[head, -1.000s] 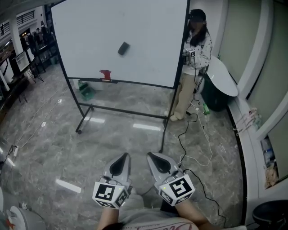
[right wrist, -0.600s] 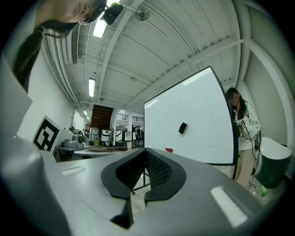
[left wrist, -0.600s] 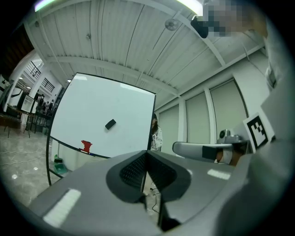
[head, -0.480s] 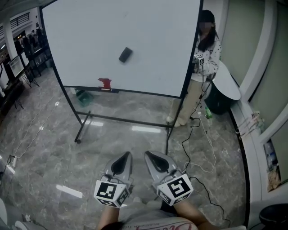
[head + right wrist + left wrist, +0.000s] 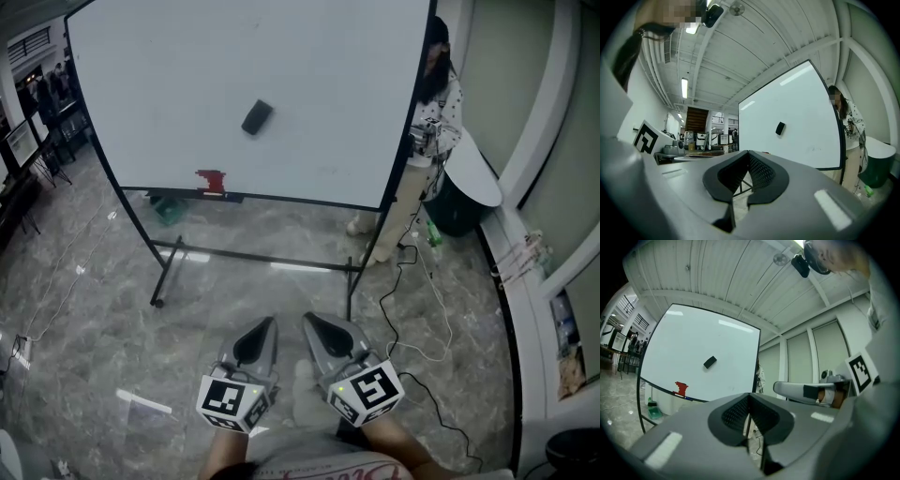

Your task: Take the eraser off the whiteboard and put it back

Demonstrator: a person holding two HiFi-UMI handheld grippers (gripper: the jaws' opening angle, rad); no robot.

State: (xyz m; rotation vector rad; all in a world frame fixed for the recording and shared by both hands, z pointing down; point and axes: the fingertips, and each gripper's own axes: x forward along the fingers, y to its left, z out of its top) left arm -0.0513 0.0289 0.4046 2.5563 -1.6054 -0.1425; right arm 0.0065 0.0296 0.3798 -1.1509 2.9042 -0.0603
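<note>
A black eraser (image 5: pixel 256 117) sticks to the upper middle of a white whiteboard (image 5: pixel 309 84) on a wheeled stand. It also shows in the left gripper view as the eraser (image 5: pixel 709 362) and in the right gripper view as the eraser (image 5: pixel 780 128). My left gripper (image 5: pixel 266 323) and right gripper (image 5: pixel 310 321) are held side by side low in the head view, well short of the board. Both point level at it. The left gripper (image 5: pixel 750 395) and right gripper (image 5: pixel 748 153) have their jaws shut with nothing between them.
A small red object (image 5: pixel 212 180) sits on the board's tray. A person (image 5: pixel 437 89) stands at the board's right edge beside a dark green bin with a white top (image 5: pixel 461 187). Cables (image 5: pixel 412 281) trail on the marble floor at right. The stand's legs (image 5: pixel 165 272) reach forward.
The whiteboard has grown larger and nearer in the head view as both grippers moved forward towards it. The person at right is now partly hidden by the board's edge.
</note>
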